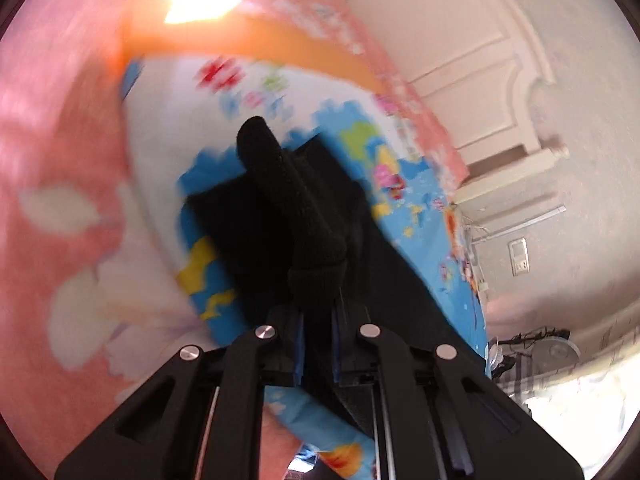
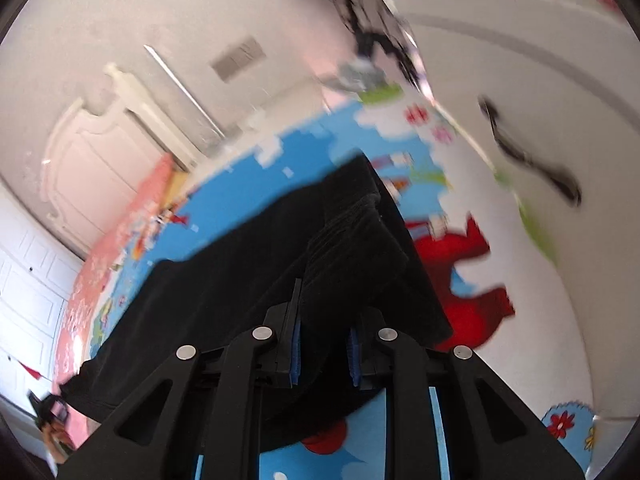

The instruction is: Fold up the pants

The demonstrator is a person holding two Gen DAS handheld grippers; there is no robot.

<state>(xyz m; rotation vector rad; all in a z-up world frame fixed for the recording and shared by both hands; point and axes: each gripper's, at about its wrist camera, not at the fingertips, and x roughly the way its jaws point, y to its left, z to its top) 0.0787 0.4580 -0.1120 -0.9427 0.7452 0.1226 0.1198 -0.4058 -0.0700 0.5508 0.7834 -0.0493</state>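
The black pants (image 2: 240, 280) lie spread over a blue, white and red cartoon-print sheet (image 2: 500, 240). My right gripper (image 2: 324, 344) is shut on a bunched ribbed edge of the pants, which drape away to the left. In the left wrist view my left gripper (image 1: 318, 320) is shut on another bunched part of the black pants (image 1: 288, 208), and the cloth stands up between the fingers and hides their tips. Both views are motion-blurred.
A pink flowered blanket (image 1: 60, 200) lies left of the printed sheet (image 1: 180, 128). A white headboard and wall (image 1: 500, 80) stand behind the bed. A white panelled door (image 2: 32, 280) is at the left. A dark strap-like object (image 2: 528, 152) lies on the sheet at right.
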